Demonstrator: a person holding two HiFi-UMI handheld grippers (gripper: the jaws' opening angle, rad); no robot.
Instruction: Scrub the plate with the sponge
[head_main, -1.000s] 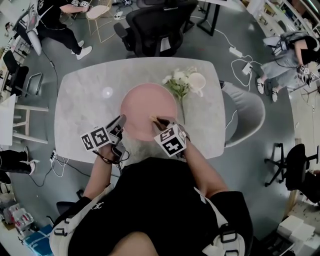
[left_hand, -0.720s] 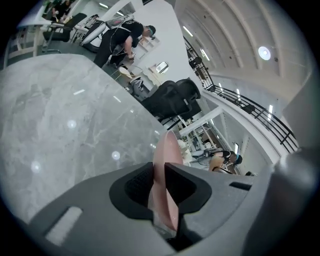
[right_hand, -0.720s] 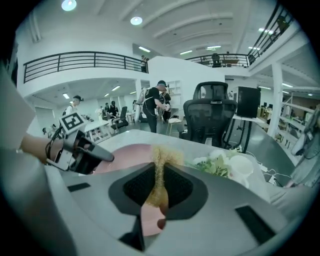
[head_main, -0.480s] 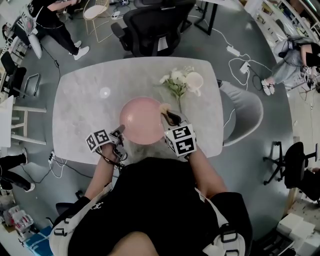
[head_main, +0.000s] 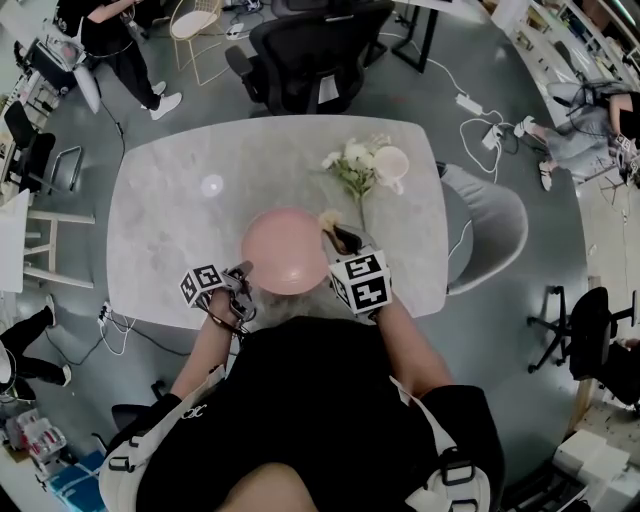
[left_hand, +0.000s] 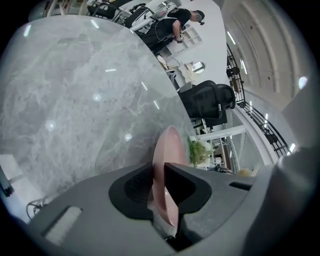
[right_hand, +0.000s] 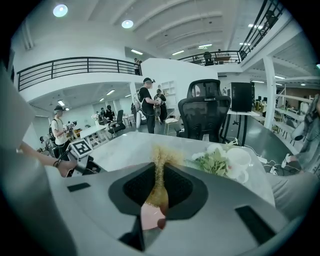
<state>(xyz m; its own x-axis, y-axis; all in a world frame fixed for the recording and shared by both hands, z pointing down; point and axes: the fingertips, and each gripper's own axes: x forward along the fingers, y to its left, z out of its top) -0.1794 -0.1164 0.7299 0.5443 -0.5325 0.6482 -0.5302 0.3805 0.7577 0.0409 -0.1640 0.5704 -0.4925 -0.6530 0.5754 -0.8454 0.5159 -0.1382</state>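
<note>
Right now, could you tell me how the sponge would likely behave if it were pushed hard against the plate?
The sponge is squeezed thin where the right gripper clamps it, so it is probably soft and would flatten under pressure. Its free end looks frayed and fibrous, so it would likely bend over against the plate rather than stay stiff.

Marble tbl (head_main: 170, 230) w/ flowers (head_main: 352, 168) & white cup (head_main: 392, 162).

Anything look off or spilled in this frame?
Only the flowers: they lie loose on the table beside the white cup, not in a vase. No spill or damage visible; the left gripper grips the pink plate by its rim.
</note>
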